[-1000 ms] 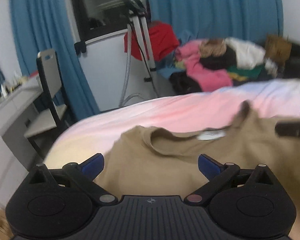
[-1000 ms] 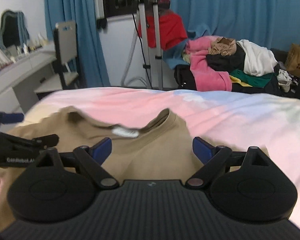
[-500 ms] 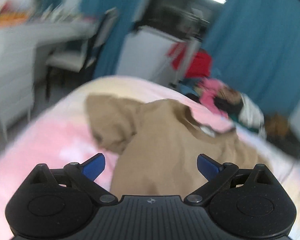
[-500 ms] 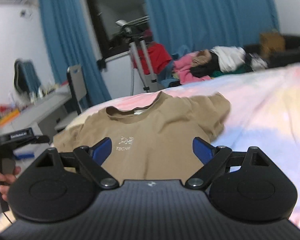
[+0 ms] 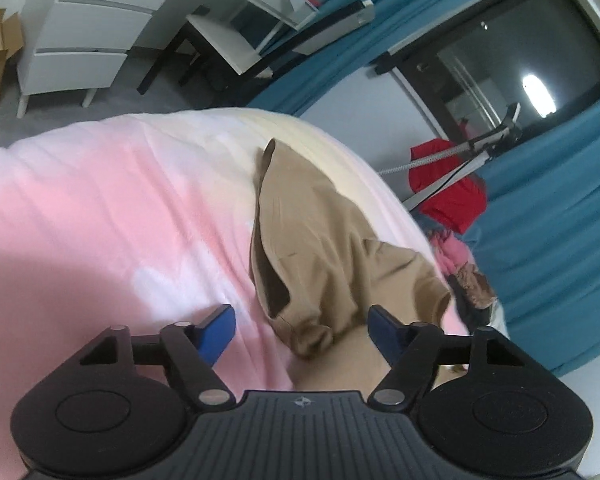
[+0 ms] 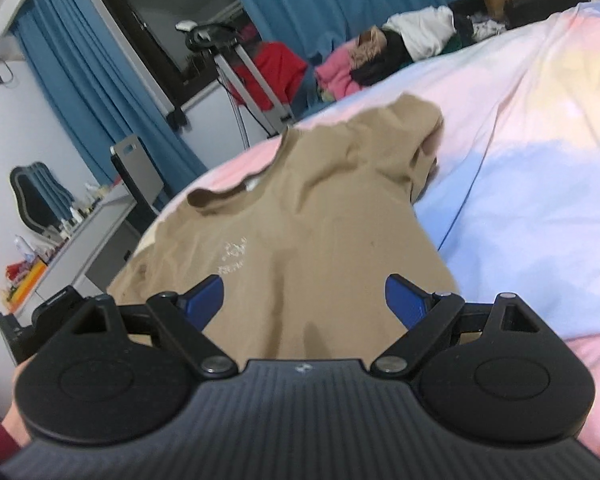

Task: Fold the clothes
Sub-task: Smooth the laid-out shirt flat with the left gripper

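Observation:
A tan T-shirt (image 6: 300, 216) lies face up on the pink and blue bedsheet (image 6: 540, 184), collar away from me, with a small white print on the chest. My right gripper (image 6: 304, 300) is open and empty, hovering over the shirt's lower body. In the left wrist view the shirt's sleeve and side (image 5: 312, 240) lie bunched on the sheet (image 5: 112, 216). My left gripper (image 5: 302, 330) is open and empty, its jaws either side of the bunched sleeve edge, above it.
A pile of mixed clothes (image 6: 384, 52) lies beyond the bed by blue curtains. A tripod stand with a red garment (image 6: 260, 72) stands at the window. A white desk (image 5: 100, 28) and chair (image 6: 140, 176) stand beside the bed's left edge.
Both grippers have drawn back from the collar toward the shirt's lower part. The left one has rolled and swung to the shirt's left sleeve side; the right one has tilted over the shirt body.

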The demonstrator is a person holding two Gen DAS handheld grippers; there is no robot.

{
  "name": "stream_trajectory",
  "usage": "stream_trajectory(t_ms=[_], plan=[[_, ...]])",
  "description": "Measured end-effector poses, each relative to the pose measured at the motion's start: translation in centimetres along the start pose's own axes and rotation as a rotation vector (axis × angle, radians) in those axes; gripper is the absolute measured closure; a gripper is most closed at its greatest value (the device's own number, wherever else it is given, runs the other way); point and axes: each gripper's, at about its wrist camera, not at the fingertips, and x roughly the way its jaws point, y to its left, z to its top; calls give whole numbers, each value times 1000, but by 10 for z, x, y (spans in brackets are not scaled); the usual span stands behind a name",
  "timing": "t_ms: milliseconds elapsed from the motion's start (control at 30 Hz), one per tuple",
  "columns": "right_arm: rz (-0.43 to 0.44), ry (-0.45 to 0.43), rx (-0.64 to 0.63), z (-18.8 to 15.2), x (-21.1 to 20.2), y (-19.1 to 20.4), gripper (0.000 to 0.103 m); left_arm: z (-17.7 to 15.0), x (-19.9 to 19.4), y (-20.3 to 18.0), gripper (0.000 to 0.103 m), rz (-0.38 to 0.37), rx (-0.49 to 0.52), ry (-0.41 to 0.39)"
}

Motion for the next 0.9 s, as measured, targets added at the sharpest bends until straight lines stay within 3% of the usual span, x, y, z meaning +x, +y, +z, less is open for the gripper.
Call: stream_trajectory(t_ms=[100, 133, 167, 200, 467, 500, 600, 700, 833, 900], plan=[[-17, 26, -5, -2, 21, -3, 14, 2, 12, 0, 67, -7, 15, -38], [-22, 36, -3, -3, 28, -5, 14, 2, 13, -1, 80, -7, 19, -50], [-25, 51, 5, -4, 34, -6, 14, 4, 12, -3, 85, -3, 25, -59], [-26, 63, 15, -5, 39, -8, 14, 6, 11, -5, 101, -14, 27, -66], [-35, 82, 15, -11, 40, -6, 14, 38, -22, -31, 101, -142, 97, -179], [-35, 77, 16, -11, 39, -6, 14, 44, -27, -30, 101, -122, 90, -202], [-55, 53, 5, -8, 36, -6, 14, 61, -29, -18, 101, 39, 89, -210], [-81, 24, -12, -4, 32, -6, 14, 63, -14, 7, 101, 184, 103, -178], [-91, -8, -43, -1, 26, -3, 14, 54, -2, 22, 101, 283, 184, -140], [-95, -31, -73, 1, 23, 0, 14, 52, -8, 15, 91, 296, 236, -148]])
